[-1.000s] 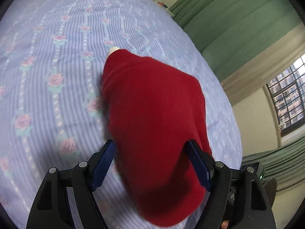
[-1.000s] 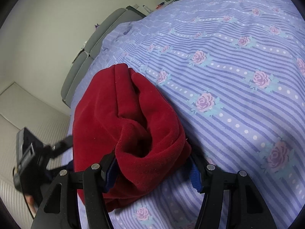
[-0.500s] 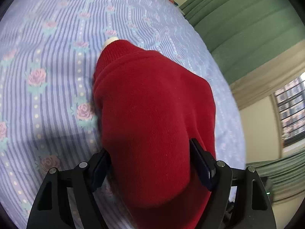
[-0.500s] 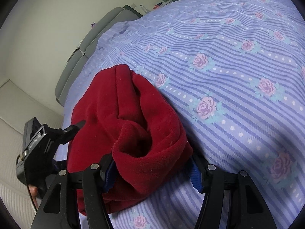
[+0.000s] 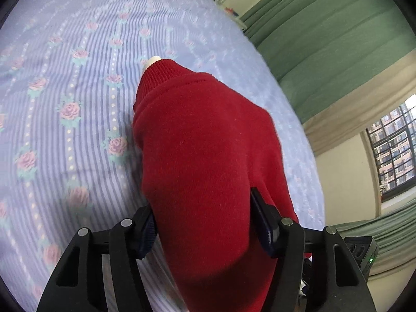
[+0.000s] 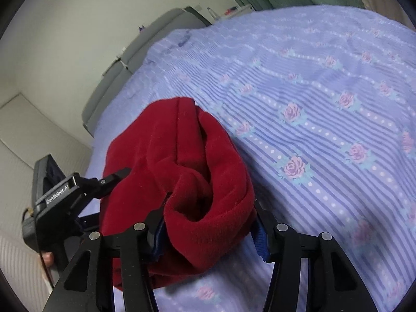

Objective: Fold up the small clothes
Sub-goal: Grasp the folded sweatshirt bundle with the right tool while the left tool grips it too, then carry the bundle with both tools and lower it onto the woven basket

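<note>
A small red fleece garment (image 5: 208,161) lies folded in a bundle on the bed, its ribbed cuff pointing away. My left gripper (image 5: 205,223) straddles its near end, jaws wide apart with the thick fabric filling the gap between them. In the right wrist view the garment (image 6: 182,171) shows as a rolled wad with a hollow at its near end. My right gripper (image 6: 208,231) straddles that end, jaws wide with fabric between them. The left gripper (image 6: 78,189) shows at the garment's left side.
The bed (image 5: 65,91) has a lilac striped sheet with pink roses. Green curtains (image 5: 325,39) and a window (image 5: 392,150) are to the right. A grey headboard (image 6: 135,59) and pale wall lie beyond the bed in the right wrist view.
Both grippers have pushed further onto the garment, so more fabric sits between the jaws. The left gripper's view has swung forward along the bed. The left gripper has come closer in the right wrist view.
</note>
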The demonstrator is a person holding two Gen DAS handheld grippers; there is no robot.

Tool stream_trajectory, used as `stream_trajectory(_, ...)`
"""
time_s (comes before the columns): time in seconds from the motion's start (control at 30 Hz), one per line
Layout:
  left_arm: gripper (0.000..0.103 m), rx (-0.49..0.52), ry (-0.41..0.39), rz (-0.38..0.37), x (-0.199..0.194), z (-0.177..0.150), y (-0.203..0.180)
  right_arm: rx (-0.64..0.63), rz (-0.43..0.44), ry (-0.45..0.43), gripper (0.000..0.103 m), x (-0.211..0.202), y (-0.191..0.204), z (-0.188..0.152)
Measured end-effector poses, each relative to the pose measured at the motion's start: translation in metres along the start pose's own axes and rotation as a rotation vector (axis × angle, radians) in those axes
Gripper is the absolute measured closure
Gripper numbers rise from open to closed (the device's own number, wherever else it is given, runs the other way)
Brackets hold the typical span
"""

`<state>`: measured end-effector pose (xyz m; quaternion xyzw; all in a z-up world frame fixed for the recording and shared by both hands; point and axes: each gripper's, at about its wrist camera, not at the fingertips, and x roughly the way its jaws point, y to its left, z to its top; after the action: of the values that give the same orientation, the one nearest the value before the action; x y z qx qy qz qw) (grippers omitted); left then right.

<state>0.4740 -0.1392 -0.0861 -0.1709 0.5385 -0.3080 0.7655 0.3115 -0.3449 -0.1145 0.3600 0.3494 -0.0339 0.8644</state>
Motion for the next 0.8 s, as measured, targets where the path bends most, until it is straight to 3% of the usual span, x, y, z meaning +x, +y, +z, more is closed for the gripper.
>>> stream_trajectory(0.43,0.04,0.126,-0.093,0.039,-0.101,-0.047,-0.04,-0.039,0.102,-0.06,0.049,-0.081,0.04,-0.035)
stream_trajectory(0.8,0.04,0.131,-0.108,0.019,-0.127,-0.072,-0.061,-0.062,0.099,-0.084,0.049,-0.124,0.05,-0.052)
